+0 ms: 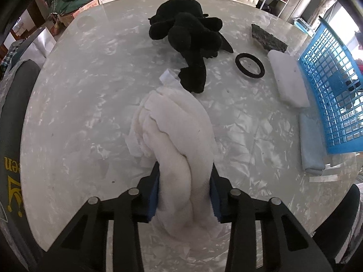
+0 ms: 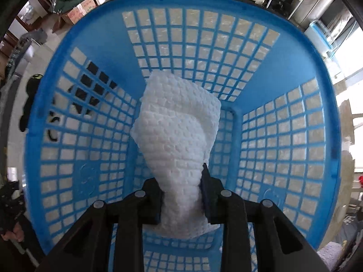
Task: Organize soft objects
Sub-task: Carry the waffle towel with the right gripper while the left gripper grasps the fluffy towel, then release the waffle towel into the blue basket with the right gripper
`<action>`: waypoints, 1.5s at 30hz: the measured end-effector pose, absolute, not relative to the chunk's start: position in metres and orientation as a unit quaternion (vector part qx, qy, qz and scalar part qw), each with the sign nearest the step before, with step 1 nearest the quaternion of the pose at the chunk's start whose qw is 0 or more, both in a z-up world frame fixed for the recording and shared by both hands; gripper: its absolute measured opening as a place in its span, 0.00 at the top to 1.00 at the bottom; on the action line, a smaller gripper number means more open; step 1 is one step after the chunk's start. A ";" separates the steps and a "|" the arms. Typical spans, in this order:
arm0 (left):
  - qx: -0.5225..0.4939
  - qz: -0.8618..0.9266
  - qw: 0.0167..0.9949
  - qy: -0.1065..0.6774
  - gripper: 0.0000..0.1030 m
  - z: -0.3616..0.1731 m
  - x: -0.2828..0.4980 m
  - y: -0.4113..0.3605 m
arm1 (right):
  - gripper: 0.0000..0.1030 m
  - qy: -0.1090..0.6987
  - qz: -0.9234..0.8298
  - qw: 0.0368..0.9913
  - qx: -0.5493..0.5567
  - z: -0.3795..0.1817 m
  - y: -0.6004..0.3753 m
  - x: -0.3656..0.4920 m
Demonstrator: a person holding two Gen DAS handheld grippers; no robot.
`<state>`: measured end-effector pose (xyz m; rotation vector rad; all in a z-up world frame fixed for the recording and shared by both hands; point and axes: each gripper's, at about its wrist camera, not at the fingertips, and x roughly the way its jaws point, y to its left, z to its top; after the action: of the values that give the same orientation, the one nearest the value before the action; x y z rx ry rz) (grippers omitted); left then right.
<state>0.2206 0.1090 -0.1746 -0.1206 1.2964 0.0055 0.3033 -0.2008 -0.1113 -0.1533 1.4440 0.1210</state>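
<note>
Tongs on the left (image 1: 185, 195) pinch a white towel (image 1: 174, 122) over the bench (image 1: 90, 95), while right tongs (image 2: 181, 195) pinch a white quilted cloth (image 2: 179, 124) inside the blue basket (image 2: 283, 136).

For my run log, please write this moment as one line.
left gripper: shut on white towel | right gripper: shut on textured cloth over blue basket

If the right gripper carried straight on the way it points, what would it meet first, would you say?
Probably the lattice floor of the blue basket: the right gripper points down into it, and its white quilted pad would likely touch first; depth is unclear.
</note>
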 end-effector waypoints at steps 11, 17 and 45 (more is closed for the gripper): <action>-0.064 -0.003 0.798 0.600 0.74 -0.171 0.211 0.122 | 0.27 0.656 0.058 0.743 -0.118 -0.126 -0.186 0.297; -0.071 -0.002 0.795 0.603 0.75 -0.171 0.207 0.122 | 0.16 0.648 0.069 0.752 -0.099 -0.117 -0.180 0.286; -0.039 -0.064 0.848 0.524 0.75 -0.033 0.173 0.071 | 0.00 0.561 0.055 0.822 -0.084 -0.024 -0.212 0.181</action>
<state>0.1733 0.0715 -0.0331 -0.0824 1.1049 -0.1339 0.1805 -0.2117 -0.0241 -0.1782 1.1931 0.1172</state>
